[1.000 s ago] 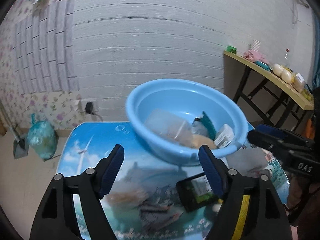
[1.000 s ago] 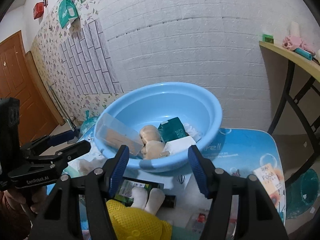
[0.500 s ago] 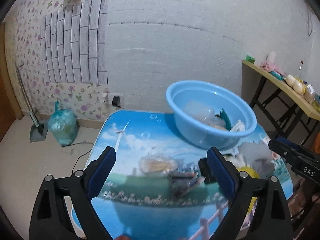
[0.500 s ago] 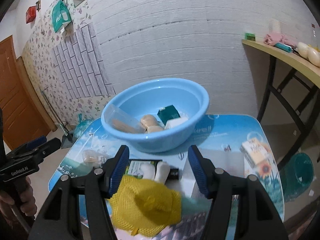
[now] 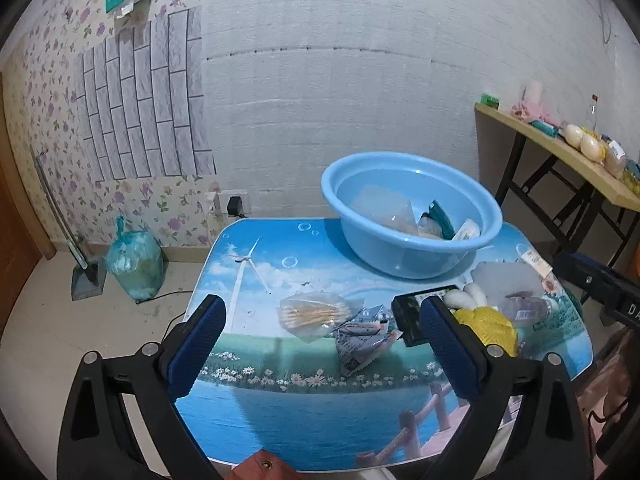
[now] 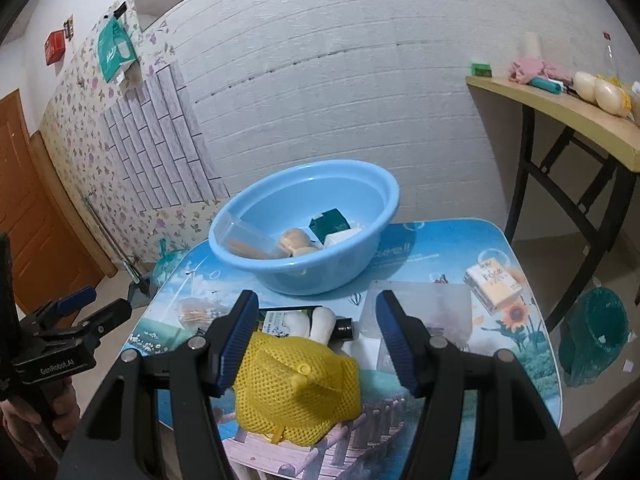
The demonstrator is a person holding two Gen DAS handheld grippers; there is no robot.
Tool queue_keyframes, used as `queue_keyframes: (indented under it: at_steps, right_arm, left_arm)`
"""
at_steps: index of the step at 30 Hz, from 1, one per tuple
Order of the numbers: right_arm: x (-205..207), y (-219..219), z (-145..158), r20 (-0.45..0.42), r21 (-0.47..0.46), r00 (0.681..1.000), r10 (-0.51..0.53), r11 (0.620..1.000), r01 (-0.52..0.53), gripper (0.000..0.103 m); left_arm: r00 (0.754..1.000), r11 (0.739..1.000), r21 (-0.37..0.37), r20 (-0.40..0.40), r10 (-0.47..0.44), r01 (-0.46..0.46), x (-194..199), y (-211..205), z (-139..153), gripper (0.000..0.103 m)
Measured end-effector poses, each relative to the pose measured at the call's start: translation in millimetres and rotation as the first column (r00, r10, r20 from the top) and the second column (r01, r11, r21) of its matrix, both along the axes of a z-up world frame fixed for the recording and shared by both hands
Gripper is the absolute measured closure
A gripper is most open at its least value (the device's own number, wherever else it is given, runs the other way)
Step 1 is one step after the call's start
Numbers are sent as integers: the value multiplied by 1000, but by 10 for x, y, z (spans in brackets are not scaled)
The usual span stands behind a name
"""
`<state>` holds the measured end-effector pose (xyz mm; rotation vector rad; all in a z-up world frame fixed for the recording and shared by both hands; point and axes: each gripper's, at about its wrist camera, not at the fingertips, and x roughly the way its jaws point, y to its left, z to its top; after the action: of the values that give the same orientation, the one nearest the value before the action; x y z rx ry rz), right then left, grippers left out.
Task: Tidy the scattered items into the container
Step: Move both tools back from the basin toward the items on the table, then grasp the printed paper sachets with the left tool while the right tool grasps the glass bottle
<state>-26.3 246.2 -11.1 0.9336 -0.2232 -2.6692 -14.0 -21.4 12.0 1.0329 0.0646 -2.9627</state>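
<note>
Both grippers have pulled back from the basin (image 5: 412,216) compared with a second ago; it now sits well ahead of them instead of filling the views. Left gripper (image 5: 320,344) has its jaws just opened out, now wide, nothing between the pads. Right gripper (image 6: 316,336) is unchanged: jaws half-spread, empty, with the yellow mesh bag (image 6: 296,384) lying on the table below and between them, not gripped.

My read: a drop-off is done and both hands are lining up for the next pick.

The basin is at the far end of the table (image 5: 280,412), near the wall. It already holds a clear plastic box (image 6: 248,242), a dark green packet (image 6: 330,222), a white box and some tan lumps.

Still loose on the table:
- swab bag (image 5: 316,314), about centred ahead of the left jaws
- crumpled sachet (image 5: 360,346) just beside it
- dark card pack (image 5: 416,312), partly behind the left gripper's right pad
- mesh bag, with white pieces poking out its far side
- tissue pack (image 6: 494,282) at the right edge

Plenty left to clear.
</note>
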Motion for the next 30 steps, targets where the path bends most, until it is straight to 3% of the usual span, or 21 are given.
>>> queue_keyframes:
  at_steps: [9,16,26,30]
  right_arm:
    - [103,60,-5,-42,49,999,-15,999,17,42]
    - [65,285,-237,52,10,997,-61,998,61,42]
    - [-5,454,-541,133,41,985,-112,993,108,42]
    - [-43,417,-620,153,62,982,-108,993,100,29]
  left_arm:
    - [1000,1000,-10,-16,-18,18,45,22,-12,5]
    - [999,1000,13,34,-12,11,41,-66,-218,5]
    - [994,998,70,106,-11,3,-57,-161,-507,5]
    - [989,995,96,144,-21,7,-119,-141,-631,5]
